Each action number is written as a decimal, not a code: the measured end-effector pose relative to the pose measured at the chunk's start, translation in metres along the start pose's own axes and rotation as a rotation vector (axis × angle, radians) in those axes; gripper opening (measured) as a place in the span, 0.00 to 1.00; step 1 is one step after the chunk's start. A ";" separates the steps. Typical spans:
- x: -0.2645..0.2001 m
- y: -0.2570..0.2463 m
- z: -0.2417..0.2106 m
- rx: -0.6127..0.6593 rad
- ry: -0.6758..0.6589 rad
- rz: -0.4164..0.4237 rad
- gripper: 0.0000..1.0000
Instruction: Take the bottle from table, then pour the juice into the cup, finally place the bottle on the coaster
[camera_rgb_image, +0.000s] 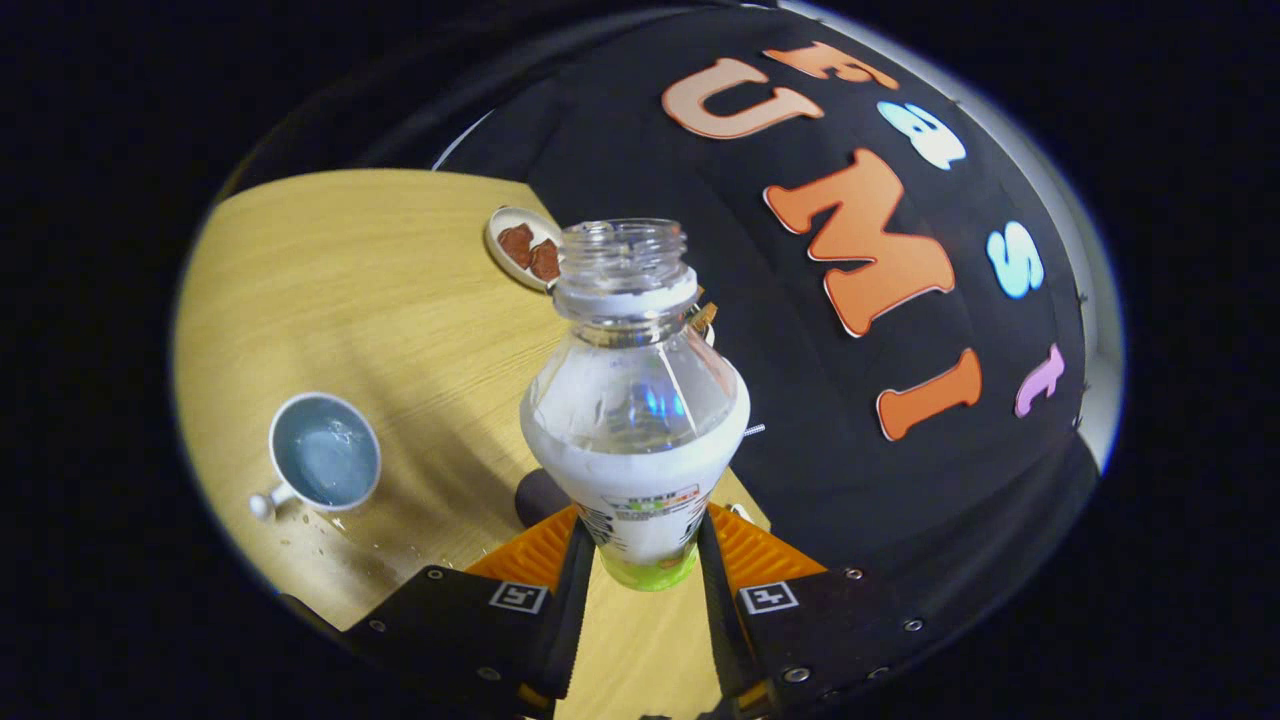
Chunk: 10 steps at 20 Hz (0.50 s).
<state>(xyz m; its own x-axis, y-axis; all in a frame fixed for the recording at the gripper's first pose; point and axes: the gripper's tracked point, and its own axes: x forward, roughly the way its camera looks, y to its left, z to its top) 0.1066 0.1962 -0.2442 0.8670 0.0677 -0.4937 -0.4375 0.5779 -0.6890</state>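
Both jaws of the gripper (640, 560) press the uncapped bottle (635, 420) between them, the cup (325, 463) well off beside.

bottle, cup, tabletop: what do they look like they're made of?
Bottle, held between the gripper fingers: clear, glossy plastic by the look, with a threaded open neck, see-through shoulder and printed sleeve.
Cup: probably glazed ceramic, going by its thick white rim, smooth sheen and stub handle; it could be plastic.
Table: pale wood grain, matte; whether it is laminate or real wood can't be told.
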 end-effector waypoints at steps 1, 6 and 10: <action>0.007 -0.002 -0.002 0.063 0.002 0.019 0.55; 0.048 0.000 -0.013 0.390 -0.020 0.109 0.55; 0.076 0.016 -0.028 0.606 -0.018 0.180 0.55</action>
<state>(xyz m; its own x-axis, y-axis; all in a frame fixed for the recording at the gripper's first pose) 0.1586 0.1882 -0.3078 0.7986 0.2176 -0.5612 -0.3686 0.9139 -0.1702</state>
